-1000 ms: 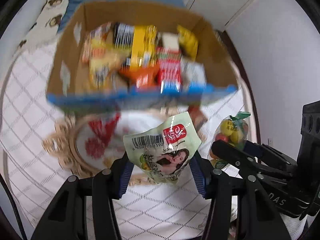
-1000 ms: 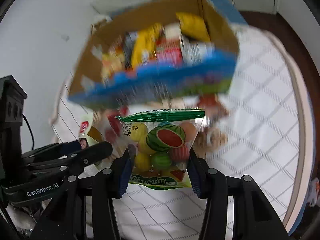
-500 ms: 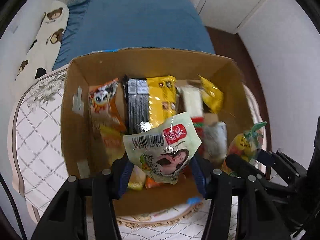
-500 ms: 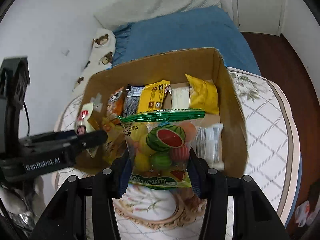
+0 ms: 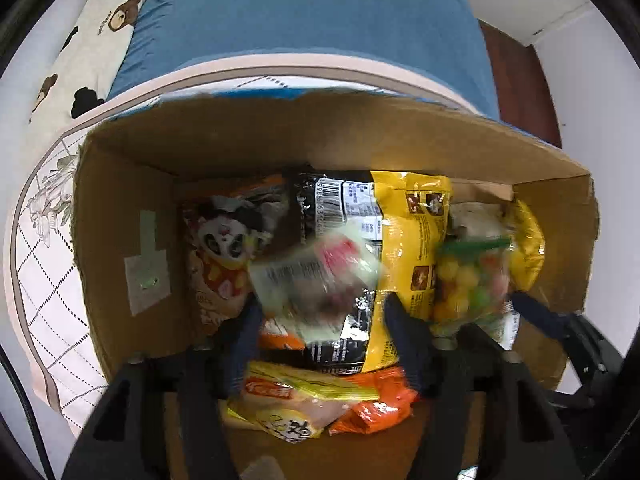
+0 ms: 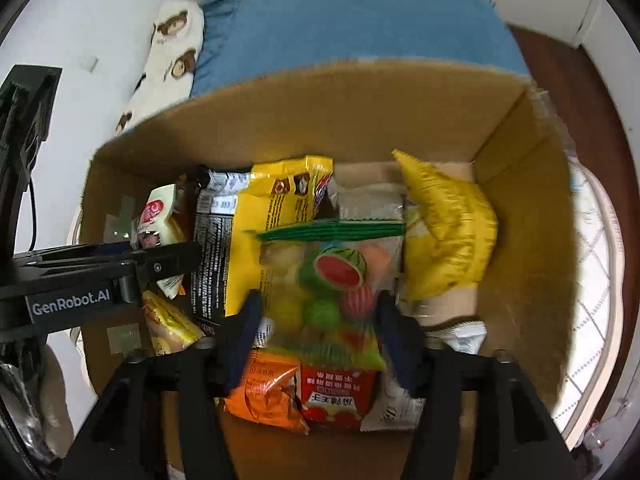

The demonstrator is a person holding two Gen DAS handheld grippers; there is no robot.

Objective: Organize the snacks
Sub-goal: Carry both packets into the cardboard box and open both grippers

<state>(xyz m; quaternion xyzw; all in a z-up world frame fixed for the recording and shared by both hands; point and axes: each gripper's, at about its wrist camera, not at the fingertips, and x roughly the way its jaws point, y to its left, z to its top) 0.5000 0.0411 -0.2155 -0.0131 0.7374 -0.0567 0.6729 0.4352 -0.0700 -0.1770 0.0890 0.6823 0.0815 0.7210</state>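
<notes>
An open cardboard box (image 5: 280, 136) (image 6: 320, 112) full of snack packets lies right under both grippers. My left gripper (image 5: 322, 320) points down into it and its jaws are opening. A pale green packet with a red logo (image 5: 316, 276) (image 6: 154, 216) shows blurred between them, slipping free. My right gripper (image 6: 318, 320) is beside it on the right, jaws also opening. The clear fruit-candy bag with a green top (image 6: 332, 276) (image 5: 468, 276) is blurred between its fingers, above an orange packet (image 6: 264, 396) and a red packet (image 6: 340, 396).
Inside the box lie a yellow pack (image 5: 412, 232), a black pack (image 5: 340, 208), a panda-print pack (image 5: 224, 248) and a yellow pouch (image 6: 448, 232). The box stands on a quilted white tablecloth (image 5: 36, 264). Behind are a blue bed (image 5: 304, 12) and a bear-print pillow (image 5: 100, 24).
Both grippers have travelled from in front of the box to over and down into it. The two packets, sharp and gripped before, now blur and sag between the jaws.
</notes>
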